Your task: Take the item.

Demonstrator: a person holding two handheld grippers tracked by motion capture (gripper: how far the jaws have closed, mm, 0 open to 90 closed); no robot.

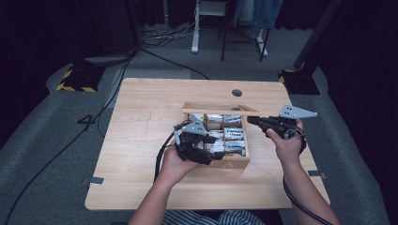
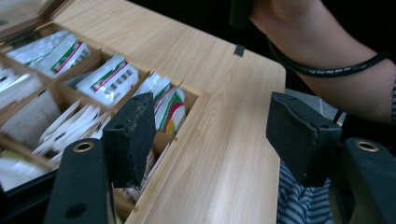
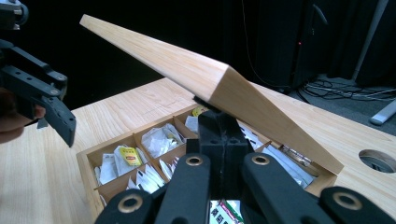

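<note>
While the right gripper (image 3: 219, 126) props its slanted lid (image 3: 187, 70), the pale-grained wooden box (image 1: 230, 162) shows glossy sachets (image 2: 109, 79).

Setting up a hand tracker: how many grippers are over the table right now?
2. The left gripper, jaws open, hovers at the wooden tea box's near corner. The right gripper, jaws shut, is under the raised lid at its right end.
</note>
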